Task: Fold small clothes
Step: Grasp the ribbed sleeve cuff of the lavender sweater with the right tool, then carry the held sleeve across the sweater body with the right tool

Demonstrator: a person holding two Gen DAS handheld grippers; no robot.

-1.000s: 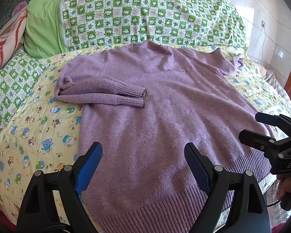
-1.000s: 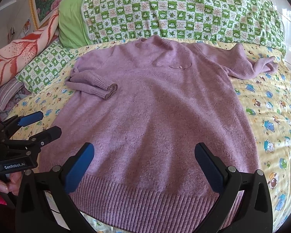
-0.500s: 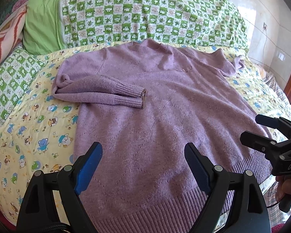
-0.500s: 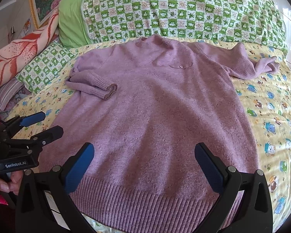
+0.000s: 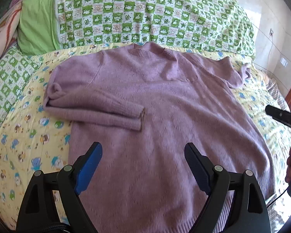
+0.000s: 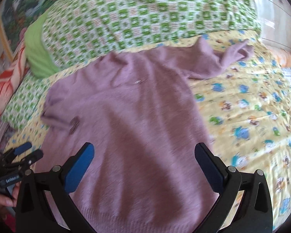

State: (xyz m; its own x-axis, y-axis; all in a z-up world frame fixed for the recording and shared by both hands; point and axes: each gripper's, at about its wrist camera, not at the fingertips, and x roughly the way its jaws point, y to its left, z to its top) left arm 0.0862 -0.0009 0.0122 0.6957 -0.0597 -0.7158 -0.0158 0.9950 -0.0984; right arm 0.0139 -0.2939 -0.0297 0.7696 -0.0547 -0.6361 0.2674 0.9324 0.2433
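Note:
A lilac knitted sweater (image 5: 155, 104) lies flat, front up, on a yellow cartoon-print bedsheet (image 5: 29, 136). Its left sleeve (image 5: 99, 108) is folded across the chest; the other sleeve (image 6: 219, 60) stretches out toward the far right. My left gripper (image 5: 143, 157) hovers open above the lower body of the sweater, nothing between its blue pads. My right gripper (image 6: 144, 159) also stands open over the lower part of the sweater (image 6: 130, 126), empty. Each gripper shows at the edge of the other's view: the right gripper (image 5: 283, 116), the left gripper (image 6: 23, 153).
A green-and-white checked quilt (image 5: 149, 13) is piled along the head of the bed, with a green pillow (image 5: 36, 23) and a checked pillow (image 5: 7, 81) at the left. A tiled wall (image 5: 269, 19) rises at the right. A hand (image 6: 2, 203) holds the left gripper's handle.
Both grippers moved forward over the sweater, so it looms larger and its hem has slid under them. The right wrist view rolled and swung rightward and is now blurred. Jaws stayed open.

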